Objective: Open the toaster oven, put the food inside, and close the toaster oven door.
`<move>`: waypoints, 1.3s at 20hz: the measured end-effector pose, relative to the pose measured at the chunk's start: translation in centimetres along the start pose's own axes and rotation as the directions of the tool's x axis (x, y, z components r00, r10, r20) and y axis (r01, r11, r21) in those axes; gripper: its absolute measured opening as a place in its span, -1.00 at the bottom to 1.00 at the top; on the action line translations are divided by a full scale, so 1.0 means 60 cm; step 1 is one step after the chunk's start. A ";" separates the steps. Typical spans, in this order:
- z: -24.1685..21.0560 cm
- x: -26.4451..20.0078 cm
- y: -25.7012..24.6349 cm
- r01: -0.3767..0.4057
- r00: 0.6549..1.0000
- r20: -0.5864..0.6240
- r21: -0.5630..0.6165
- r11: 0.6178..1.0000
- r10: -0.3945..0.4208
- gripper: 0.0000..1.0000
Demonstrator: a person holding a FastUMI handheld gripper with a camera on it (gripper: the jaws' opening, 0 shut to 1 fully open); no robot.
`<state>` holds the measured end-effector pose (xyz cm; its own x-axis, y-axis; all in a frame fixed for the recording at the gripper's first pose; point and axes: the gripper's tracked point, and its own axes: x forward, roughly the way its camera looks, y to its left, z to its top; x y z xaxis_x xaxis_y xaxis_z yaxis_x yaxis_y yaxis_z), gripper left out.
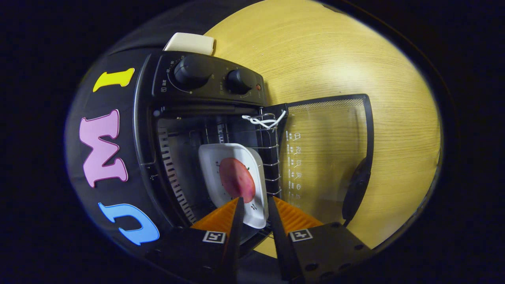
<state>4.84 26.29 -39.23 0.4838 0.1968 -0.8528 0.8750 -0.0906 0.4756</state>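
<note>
My claw grips the near rim of the white dish, one finger on each side. The dish sits partly inside the open toaster oven on the wire rack. Risk: a tilted dish could catch on the rack, and the food could slide off. The food is a flat, reddish-pink oval. The glass door lies open over the desk.

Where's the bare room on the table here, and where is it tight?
Bare wooden table lies beyond the toaster oven and its open glass door. It is tight inside the oven: the white plate with the food fills the wire rack. The claw grips the plate's rim.
</note>
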 end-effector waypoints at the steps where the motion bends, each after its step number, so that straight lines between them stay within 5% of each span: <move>1: 0.000 -0.004 0.000 0.001 1.000 -0.001 0.003 1.000 -0.001 0.14; 2: -0.008 -0.011 -0.001 0.007 1.000 -0.014 -0.003 1.000 -0.007 0.27; 4: -0.028 -0.028 -0.007 0.030 0.997 -0.067 -0.044 0.999 -0.033 0.95; 9: -0.068 -0.089 -0.030 0.067 0.979 -0.160 -0.321 0.945 -0.124 0.97; 15: -0.082 -0.173 -0.113 0.065 0.927 -0.248 -0.630 0.774 -0.280 0.98; 21: -0.075 -0.218 -0.215 -0.004 0.861 -0.271 -0.850 0.527 -0.430 0.98; 26: -0.037 -0.185 -0.273 -0.044 0.864 -0.132 -0.981 0.188 -0.486 0.98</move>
<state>-14.89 27.75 -37.04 -0.0096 0.3429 -0.9393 0.1268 0.9322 0.3390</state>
